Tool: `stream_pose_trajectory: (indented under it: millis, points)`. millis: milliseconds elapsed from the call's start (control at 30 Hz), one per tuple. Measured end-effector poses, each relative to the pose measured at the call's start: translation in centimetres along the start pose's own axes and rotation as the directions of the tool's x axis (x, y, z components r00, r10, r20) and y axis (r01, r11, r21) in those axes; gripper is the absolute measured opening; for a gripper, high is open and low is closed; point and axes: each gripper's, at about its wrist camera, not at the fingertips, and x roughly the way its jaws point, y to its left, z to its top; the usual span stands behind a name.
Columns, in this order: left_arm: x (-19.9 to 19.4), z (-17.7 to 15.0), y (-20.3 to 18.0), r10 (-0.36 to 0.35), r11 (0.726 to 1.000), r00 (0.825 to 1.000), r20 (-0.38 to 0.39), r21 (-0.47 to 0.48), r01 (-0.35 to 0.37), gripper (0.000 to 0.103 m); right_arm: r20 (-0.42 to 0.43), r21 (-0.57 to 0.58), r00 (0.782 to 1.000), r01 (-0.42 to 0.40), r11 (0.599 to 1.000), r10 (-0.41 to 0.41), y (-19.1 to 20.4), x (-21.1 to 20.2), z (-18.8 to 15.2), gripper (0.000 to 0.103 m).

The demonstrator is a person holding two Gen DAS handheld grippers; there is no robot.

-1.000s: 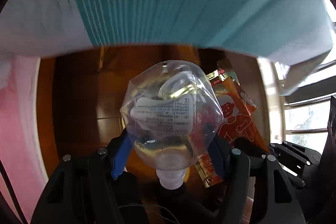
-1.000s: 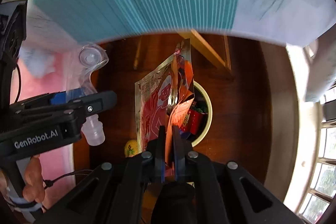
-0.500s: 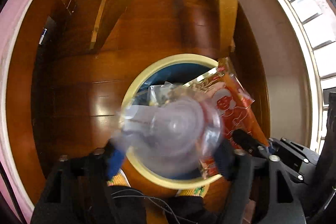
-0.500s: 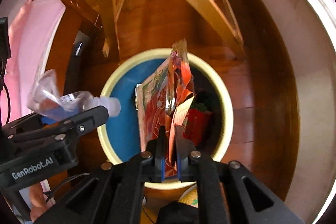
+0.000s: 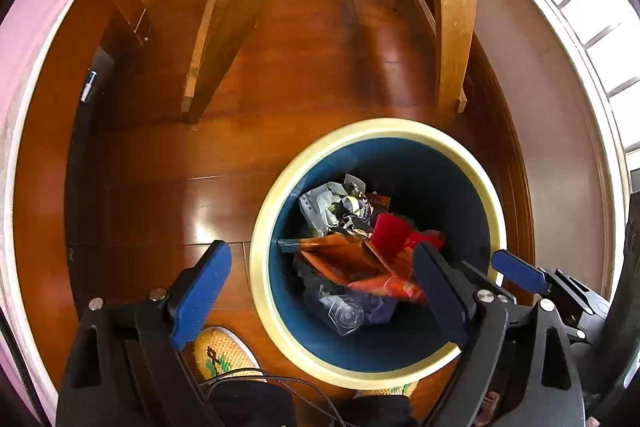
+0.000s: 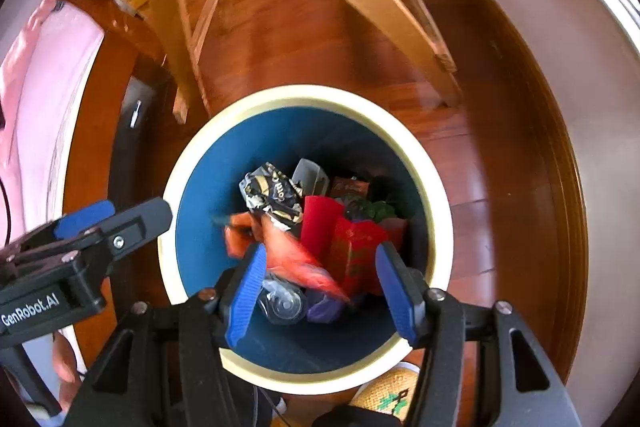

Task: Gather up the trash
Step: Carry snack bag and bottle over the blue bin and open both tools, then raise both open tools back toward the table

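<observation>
The orange wrapper (image 6: 296,259) was smeared by motion blur in the right wrist view, so its print could not be read. The clear bottle (image 5: 346,313) lay partly buried under that wrapper, only its round end showing. A finger of the right hand-held gripper (image 6: 322,291) covered the near side of the trash heap. The bin (image 5: 264,259) had its near rim hidden behind the left hand-held gripper (image 5: 320,291) body. A woven slipper (image 5: 224,355) was mostly covered by the gripper frame and a cable. A small white and blue object (image 5: 88,86) by the dark edge was too small to tell.
</observation>
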Motion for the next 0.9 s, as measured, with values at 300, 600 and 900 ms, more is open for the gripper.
stream_pose_trajectory:
  millis: [300,600,900]
  points:
    - [-3.7,-0.2,-1.0,0.034,0.999,0.999,0.011,0.031,-0.034,0.091,-0.003,0.033,1.000,0.010,0.999,-0.010,-0.1,-2.5,0.2,0.058]
    - [-11.4,-0.1,-2.1,0.055,0.998,0.998,-0.016,0.035,-0.055,0.091,-0.016,0.080,0.999,-0.026,0.996,0.028,1.4,-9.0,0.5,0.058]
    - [-23.5,0.9,-4.6,0.039,0.997,0.999,0.023,0.059,-0.040,0.091,0.010,0.094,0.999,-0.039,0.995,0.038,2.5,-21.0,2.0,0.058]
